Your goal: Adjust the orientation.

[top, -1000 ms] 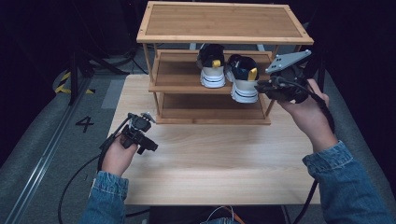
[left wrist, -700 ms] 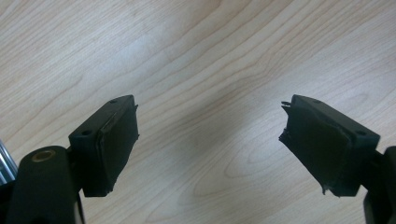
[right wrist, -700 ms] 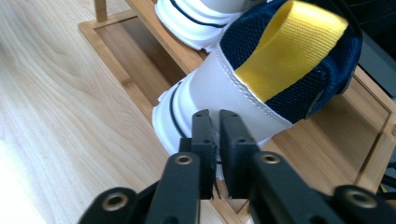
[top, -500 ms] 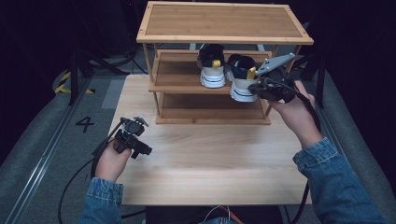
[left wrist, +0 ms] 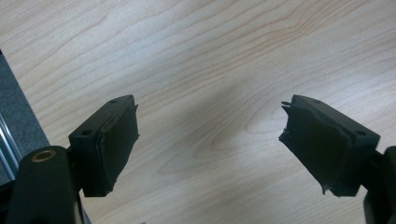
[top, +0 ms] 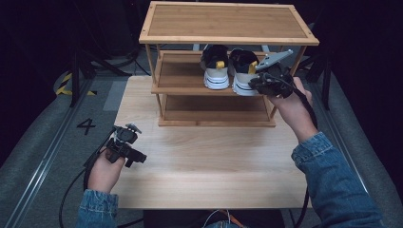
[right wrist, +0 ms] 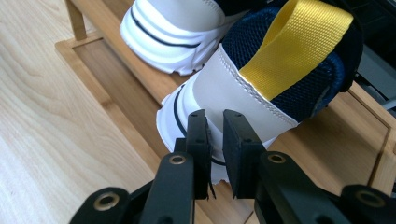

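Far left of the shoe rack [top: 228,23], low over the bench [top: 204,166]: left gripper [top: 135,159], jaws wide apart, nothing between, only bare wood under them. Idle by the look of it.

On the rack's middle shelf [top: 180,76], right half: left shoe [top: 215,71] and right shoe [top: 242,76], side by side, heels toward the rack's front, yellow pull tabs up.

At the rack's front right corner: right gripper [right wrist: 215,140], tips right at the white heel of the right shoe, jaws just been opening, now a narrow gap, nothing pinched between, pads not pressing on the heel.

Step in hand, probably: letting go of the right shoe after shelving the pair.

Next move calls for: backing straight out from the rack's front, clear of heel and corner post, without nudging the shoe.
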